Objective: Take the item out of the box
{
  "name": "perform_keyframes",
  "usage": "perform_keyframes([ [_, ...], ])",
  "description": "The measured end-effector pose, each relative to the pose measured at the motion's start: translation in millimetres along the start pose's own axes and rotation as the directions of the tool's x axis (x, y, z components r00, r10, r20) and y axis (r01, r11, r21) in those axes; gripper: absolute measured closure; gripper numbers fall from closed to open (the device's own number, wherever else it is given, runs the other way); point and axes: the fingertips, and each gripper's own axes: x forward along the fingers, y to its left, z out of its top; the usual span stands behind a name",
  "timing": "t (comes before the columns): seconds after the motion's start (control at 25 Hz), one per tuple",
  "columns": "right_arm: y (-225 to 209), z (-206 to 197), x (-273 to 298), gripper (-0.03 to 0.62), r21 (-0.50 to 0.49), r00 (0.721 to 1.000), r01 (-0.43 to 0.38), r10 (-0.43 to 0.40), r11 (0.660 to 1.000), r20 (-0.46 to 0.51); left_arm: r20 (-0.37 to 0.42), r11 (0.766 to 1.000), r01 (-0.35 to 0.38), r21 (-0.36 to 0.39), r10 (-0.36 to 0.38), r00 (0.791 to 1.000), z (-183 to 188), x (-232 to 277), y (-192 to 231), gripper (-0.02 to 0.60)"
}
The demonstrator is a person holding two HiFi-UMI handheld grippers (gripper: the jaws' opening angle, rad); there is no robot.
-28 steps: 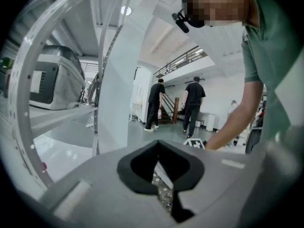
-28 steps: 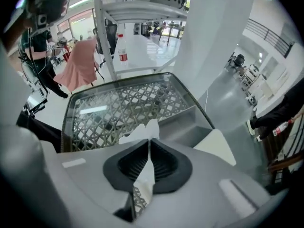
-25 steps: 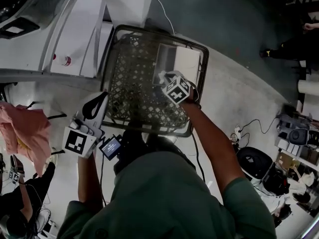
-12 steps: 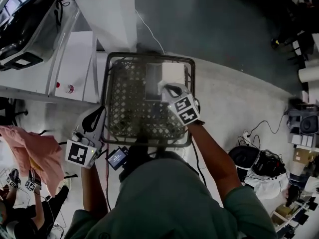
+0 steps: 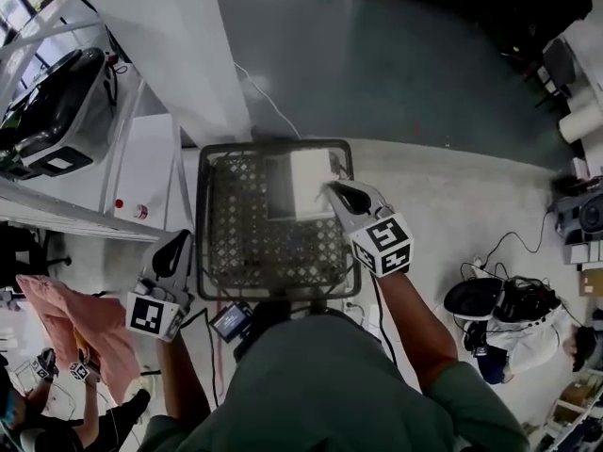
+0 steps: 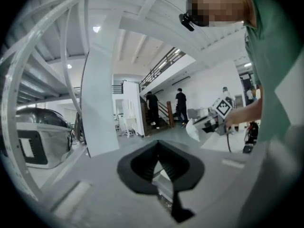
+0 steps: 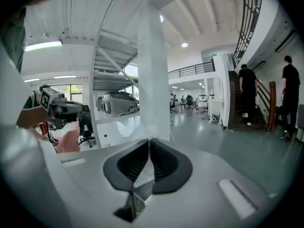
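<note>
A white plastic packet (image 5: 310, 184) is gripped in the right gripper (image 5: 334, 190) jaws above the black lattice crate (image 5: 273, 248); the left gripper (image 5: 173, 243) jaws are held together, empty.

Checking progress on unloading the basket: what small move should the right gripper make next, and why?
Probably carry the white item outward past the basket rim: the right gripper is shut on it, and the head view shows it over the basket's far corner.

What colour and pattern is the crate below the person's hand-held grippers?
The crate is black, with open lattice walls and floor. It shows best in the head view.
</note>
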Motion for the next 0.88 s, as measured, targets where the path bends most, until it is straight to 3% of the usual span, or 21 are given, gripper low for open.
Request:
perform_keyframes([
  [0.52,25.2,78.8,-126.9,0.576,-0.019,0.963,-0.017,0.021,1.000,0.267,0.084,0.995,-0.014,0.094,0.006,0.996,53.6,-36.3,-60.8,0.580],
  [0.88,39.7,106.9,-180.4,0.577,-0.077,0.936,-0.019,0.045,0.997,0.350,0.107,0.994,-0.036,0.104,0.025,0.994,69.1,-51.0,-88.4,0.580],
])
